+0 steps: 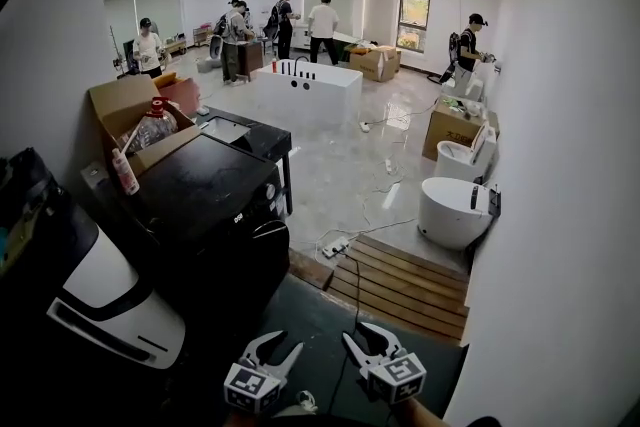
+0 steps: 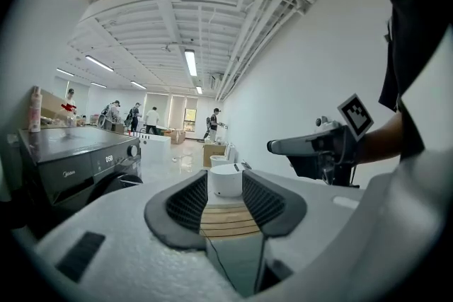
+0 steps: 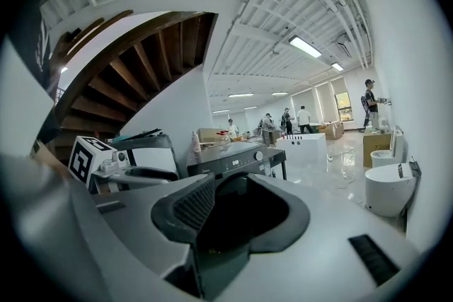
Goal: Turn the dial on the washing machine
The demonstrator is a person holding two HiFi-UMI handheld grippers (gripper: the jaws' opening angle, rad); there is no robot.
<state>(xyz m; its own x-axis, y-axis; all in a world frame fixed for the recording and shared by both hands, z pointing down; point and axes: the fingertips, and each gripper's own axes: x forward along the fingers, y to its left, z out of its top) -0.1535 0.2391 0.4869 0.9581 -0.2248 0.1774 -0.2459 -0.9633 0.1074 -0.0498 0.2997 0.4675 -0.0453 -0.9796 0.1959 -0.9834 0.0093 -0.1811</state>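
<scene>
We are still well short of the washing machine (image 1: 205,215), which stands dark against the wall on our left, so we judge the step in hand to be the approach. Its dial (image 2: 132,151) sits at the end of the upper front panel, beside the lit display, and it also shows above the right gripper's jaws (image 3: 258,155). In the head view it is too small for us to read where it points. To do this well, we would turn toward the machine, pick one gripper, and bring it in level and square to the panel. The jaws should straddle the knob before they close. We would then roll the wrist about the knob's own axis rather than drag it sideways, keeping the other gripper clear of the door. The left gripper (image 1: 275,347) has its jaws spread wide and nothing between them; only the floor and a white fixture far off show through the gap. The right gripper (image 1: 365,340) has its jaws apart too, less widely. It holds and touches nothing, and the machine's dark front shows beyond the gap.
</scene>
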